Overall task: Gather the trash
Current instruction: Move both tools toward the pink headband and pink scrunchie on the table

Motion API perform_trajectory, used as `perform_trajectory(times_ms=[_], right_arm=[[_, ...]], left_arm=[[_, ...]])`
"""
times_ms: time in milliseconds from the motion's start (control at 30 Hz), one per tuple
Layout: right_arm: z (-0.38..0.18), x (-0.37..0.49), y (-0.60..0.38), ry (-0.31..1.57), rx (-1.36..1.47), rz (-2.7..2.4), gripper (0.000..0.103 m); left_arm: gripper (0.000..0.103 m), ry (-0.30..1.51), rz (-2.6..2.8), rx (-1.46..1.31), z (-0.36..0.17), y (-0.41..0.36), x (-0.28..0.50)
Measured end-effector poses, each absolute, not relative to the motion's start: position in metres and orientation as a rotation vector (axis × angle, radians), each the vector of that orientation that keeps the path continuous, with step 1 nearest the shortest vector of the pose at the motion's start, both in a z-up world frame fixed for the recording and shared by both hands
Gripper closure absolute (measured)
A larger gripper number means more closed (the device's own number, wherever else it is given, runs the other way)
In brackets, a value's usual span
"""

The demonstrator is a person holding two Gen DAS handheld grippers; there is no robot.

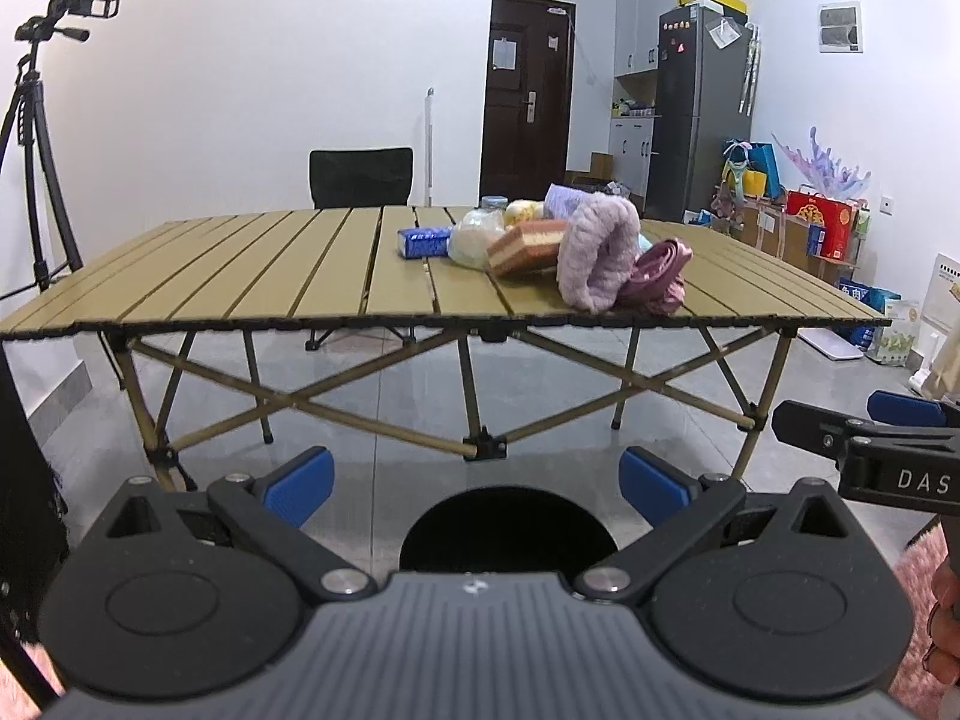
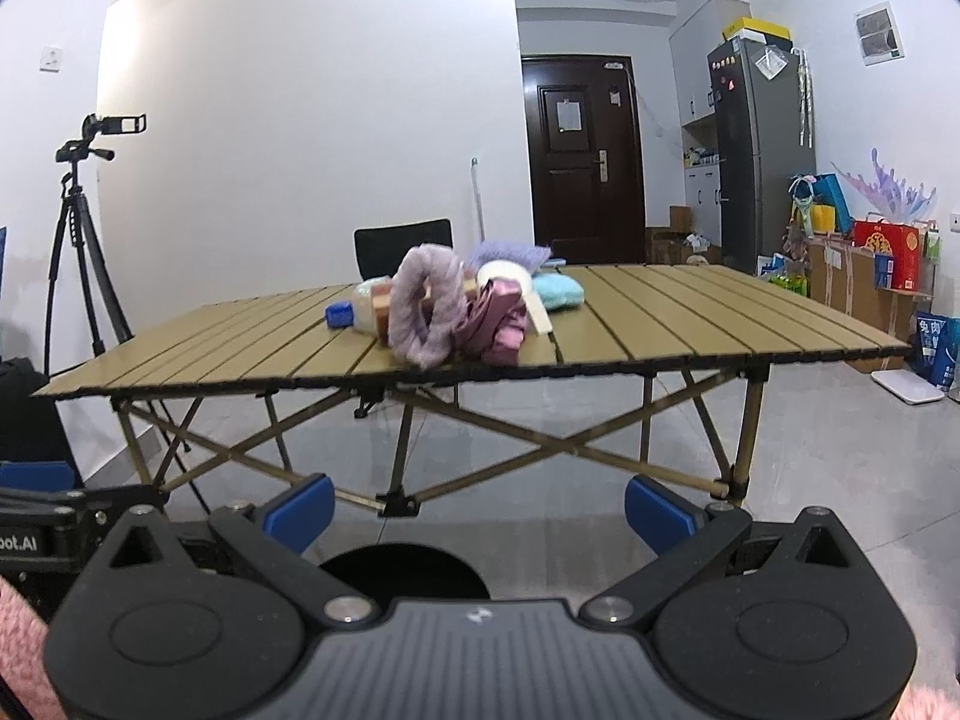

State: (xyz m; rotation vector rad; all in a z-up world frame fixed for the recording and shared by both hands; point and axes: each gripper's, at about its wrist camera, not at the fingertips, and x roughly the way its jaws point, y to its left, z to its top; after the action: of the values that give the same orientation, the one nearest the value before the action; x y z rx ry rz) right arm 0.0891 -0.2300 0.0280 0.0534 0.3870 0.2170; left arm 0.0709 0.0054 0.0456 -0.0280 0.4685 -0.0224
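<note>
A heap of items lies on the tan slatted folding table [image 1: 252,276]. It holds a blue packet [image 1: 423,242], a clear bag [image 1: 477,237], an orange-brown block [image 1: 525,247], a fuzzy lilac piece [image 1: 597,252] and a crumpled mauve bag [image 1: 657,276]. In the right wrist view the fuzzy lilac piece [image 2: 423,306] and the mauve bag [image 2: 495,321] sit nearest, with a teal pouch [image 2: 558,291] behind. My left gripper [image 1: 477,483] and right gripper [image 2: 480,510] are both open and empty, held low in front of the table's near edge. A dark round shape [image 1: 507,528] on the floor lies under them.
A camera tripod [image 1: 36,180] stands left of the table and a black chair [image 1: 360,177] behind it. Beyond are a dark door [image 1: 528,102] and a grey fridge [image 1: 699,114]. Boxes and bags [image 1: 822,228] crowd the right wall. The table's crossed legs [image 2: 408,456] span the floor ahead.
</note>
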Motion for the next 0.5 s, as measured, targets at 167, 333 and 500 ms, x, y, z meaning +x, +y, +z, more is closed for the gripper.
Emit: perform_trajectory(times_ms=[167, 333, 500], right_arm=[[0.032, 0.109, -0.23, 0.368, 0.054, 0.202, 0.0], [0.035, 0.132, -0.235, 0.36, 0.06, 0.185, 0.0], [0.037, 0.154, -0.239, 0.351, 0.057, 0.173, 0.0]], left_arm=[[0.0, 0.444, -0.03, -0.014, 0.056, 0.0, 0.096], [0.0, 0.425, -0.037, -0.002, 0.064, -0.008, 0.124], [0.0, 0.415, -0.041, 0.005, 0.068, -0.017, 0.148]])
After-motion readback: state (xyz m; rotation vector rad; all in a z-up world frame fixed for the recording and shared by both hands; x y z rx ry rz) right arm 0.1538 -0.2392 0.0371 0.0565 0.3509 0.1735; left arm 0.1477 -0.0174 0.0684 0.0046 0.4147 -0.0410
